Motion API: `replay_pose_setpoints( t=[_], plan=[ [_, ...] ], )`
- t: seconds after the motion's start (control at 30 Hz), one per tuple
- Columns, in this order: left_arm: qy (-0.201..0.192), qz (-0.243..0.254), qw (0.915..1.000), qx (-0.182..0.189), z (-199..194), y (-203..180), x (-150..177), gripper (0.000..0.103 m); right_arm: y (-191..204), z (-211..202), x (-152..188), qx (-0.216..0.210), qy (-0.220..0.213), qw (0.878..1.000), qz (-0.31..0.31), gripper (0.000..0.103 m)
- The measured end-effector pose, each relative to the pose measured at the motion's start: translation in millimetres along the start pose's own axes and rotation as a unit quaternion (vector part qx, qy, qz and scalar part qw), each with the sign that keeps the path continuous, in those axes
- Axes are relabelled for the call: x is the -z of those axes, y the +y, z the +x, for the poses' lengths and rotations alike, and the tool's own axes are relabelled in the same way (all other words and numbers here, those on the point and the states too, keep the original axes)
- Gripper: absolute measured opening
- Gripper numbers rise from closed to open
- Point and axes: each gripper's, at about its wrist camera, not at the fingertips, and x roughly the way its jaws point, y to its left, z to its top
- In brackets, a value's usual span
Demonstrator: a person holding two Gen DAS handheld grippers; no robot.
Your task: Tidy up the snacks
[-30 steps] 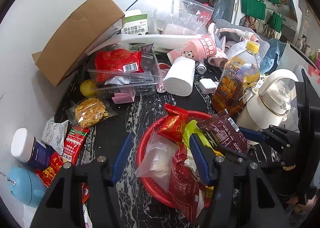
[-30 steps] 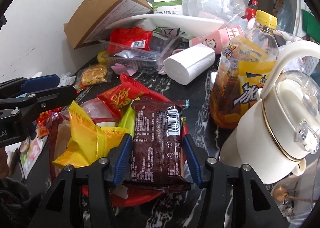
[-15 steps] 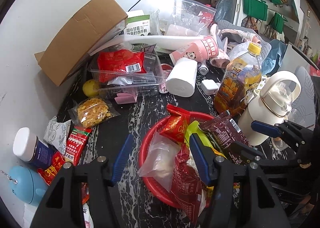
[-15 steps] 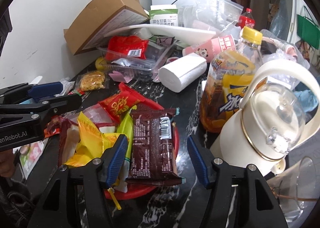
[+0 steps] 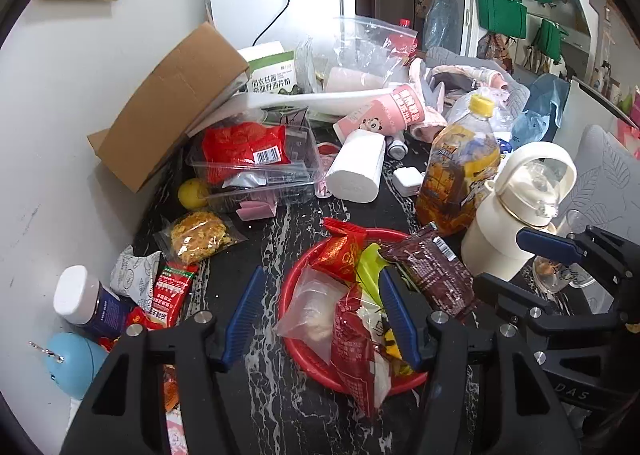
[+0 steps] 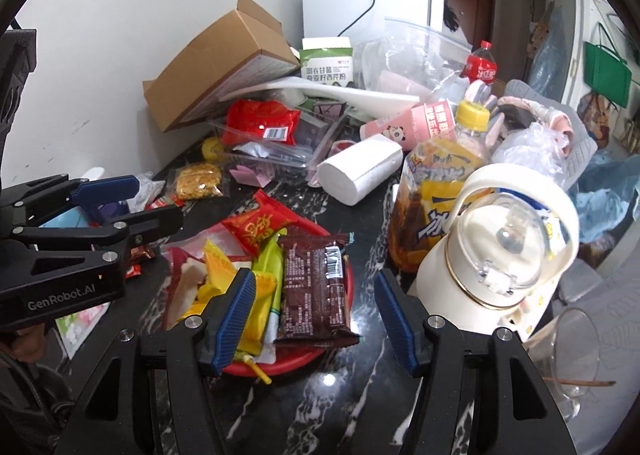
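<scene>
The right gripper (image 6: 316, 315) has been raised off the brown snack packet (image 6: 314, 287) — jaws just opened, nothing clamped. The packet is left atop the red basket (image 6: 344, 267) — light, crinkly, slippery; best taken across its width.

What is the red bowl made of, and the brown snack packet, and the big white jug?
The red bowl looks like smooth, slightly shiny plastic: thin rim, even colour. The brown snack packet seems to be glossy plastic film, crinkled, with crimped ends and a printed barcode. The big white jug looks like glossy cream-coloured plastic or coated metal, hard to tell which, with a gold band and a clear lid.
</scene>
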Motion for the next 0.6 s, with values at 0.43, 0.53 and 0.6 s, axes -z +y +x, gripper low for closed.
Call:
replay_pose_setpoints(
  t=[0.43, 0.53, 0.6],
  plan=[
    [-0.048, 0.011, 0.9988, 0.005, -68.6, -8.7, 7.0, 0.059, 19.9, -73.2, 3.9, 0.011, -0.049, 0.999, -0.011, 0.062],
    [-0.062, 0.013, 0.9979, 0.007, -86.7, -10.3, 11.1, 0.059, 25.3, -90.4, 7.3, 0.013, -0.063, 0.998, -0.012, 0.063],
    [-0.07, 0.015, 0.9974, 0.009, -97.3, -11.9, 14.4, 0.059, 29.4, -101.4, 9.8, 0.014, -0.072, 0.997, -0.014, 0.064]
  ],
)
